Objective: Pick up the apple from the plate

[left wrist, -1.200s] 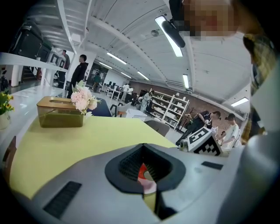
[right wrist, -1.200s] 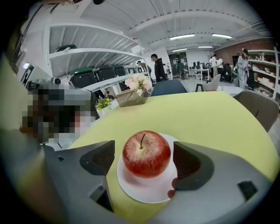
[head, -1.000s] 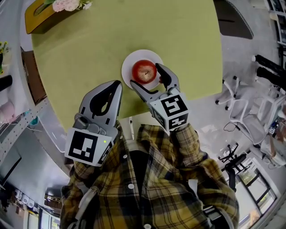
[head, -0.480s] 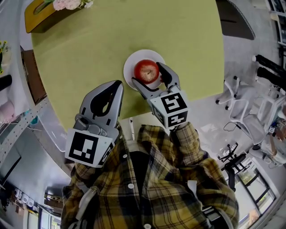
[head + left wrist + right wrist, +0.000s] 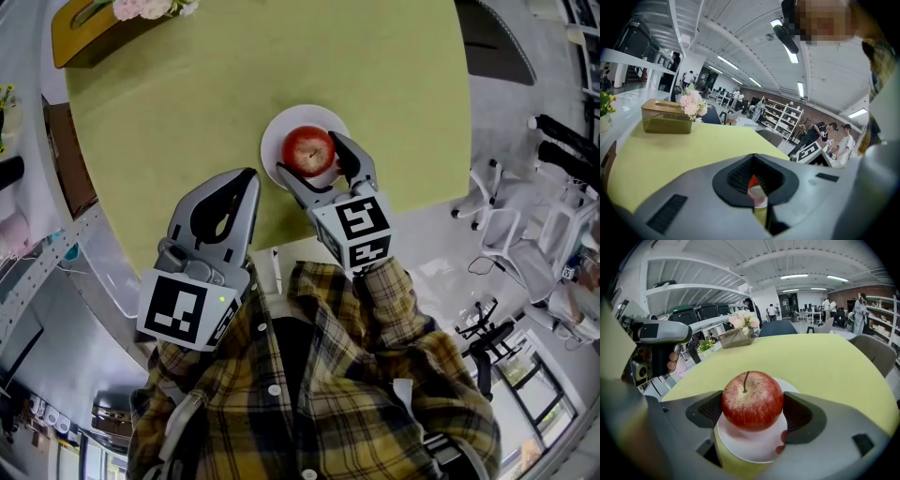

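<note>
Barely any change since a second ago: only a slight rightward drift of the apple (image 5: 308,150) and its white plate (image 5: 275,139) in the head view, with the right gripper (image 5: 310,159) in the same bracketing pose. Jaws apart, one dark pad on each flank of the apple, just beside the skin or barely brushing it. No firm clench to be seen in the right gripper view. Apple upright, stem up, resting on the plate, not yet lifted. Left gripper (image 5: 242,183) clenched on nothing, held back over the near table edge, apart from the plate.

Likely trouble from here:
- Round, smooth fruit squirting forward or rolling off the plate if pinched above or below its widest girth.
- Plate dragged or tipped by a jaw edge catching its rim on the lift.
- Bruising from too hard a squeeze.

Best squeezed level across the middle, then raised straight up.

Room: plate close to the near edge of the green table (image 5: 187,94), so little margin toward the person. Wide bare surface beyond and to both sides. Yellow box with flowers (image 5: 89,26) far off at the back corner, no obstacle. Free air above.
</note>
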Tool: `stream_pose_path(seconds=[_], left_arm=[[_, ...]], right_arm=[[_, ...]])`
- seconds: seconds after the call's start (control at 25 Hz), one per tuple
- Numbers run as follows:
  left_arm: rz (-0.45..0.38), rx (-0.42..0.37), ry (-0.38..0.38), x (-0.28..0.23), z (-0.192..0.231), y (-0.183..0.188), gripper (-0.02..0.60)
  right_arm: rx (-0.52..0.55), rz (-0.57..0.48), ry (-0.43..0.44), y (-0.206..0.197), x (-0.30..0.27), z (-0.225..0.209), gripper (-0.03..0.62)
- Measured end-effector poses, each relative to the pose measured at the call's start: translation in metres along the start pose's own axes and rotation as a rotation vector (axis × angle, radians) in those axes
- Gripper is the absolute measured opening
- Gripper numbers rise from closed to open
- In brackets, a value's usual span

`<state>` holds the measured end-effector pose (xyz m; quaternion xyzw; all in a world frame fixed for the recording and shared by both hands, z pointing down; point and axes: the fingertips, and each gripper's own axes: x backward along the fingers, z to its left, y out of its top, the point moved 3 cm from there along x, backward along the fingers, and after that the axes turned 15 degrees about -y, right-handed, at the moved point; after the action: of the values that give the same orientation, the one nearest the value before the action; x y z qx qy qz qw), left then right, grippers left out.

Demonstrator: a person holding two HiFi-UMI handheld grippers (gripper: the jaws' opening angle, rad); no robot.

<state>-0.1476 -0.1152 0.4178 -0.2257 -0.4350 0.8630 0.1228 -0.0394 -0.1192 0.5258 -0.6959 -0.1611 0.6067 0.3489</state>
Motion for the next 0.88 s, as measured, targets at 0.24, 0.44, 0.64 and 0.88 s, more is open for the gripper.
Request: stream_pose_path(seconds=[0.24, 0.44, 0.64, 0.88], left_arm=[[-0.002, 0.002, -0.007, -0.001, 0.001, 0.003, 0.006], [-0.004, -0.001, -0.015, -0.002, -0.001, 0.004, 0.006], [-0.009, -0.003, -0.017, -0.001, -0.003, 0.010, 0.006], [-0.030, -0.023, -0.008, 0.002, -0.003, 0.019, 0.006]], right_arm=[[-0.010, -0.002, -0.017, 0.002, 0.001, 0.000, 0.388], [-0.011, 0.006, -0.013, 0.001, 0.001, 0.000, 0.388], [-0.033, 0.016, -0.004, 0.002, 0.001, -0.001, 0.388], [-0.029, -0.013, 0.008, 0.016, 0.008, 0.000, 0.388]])
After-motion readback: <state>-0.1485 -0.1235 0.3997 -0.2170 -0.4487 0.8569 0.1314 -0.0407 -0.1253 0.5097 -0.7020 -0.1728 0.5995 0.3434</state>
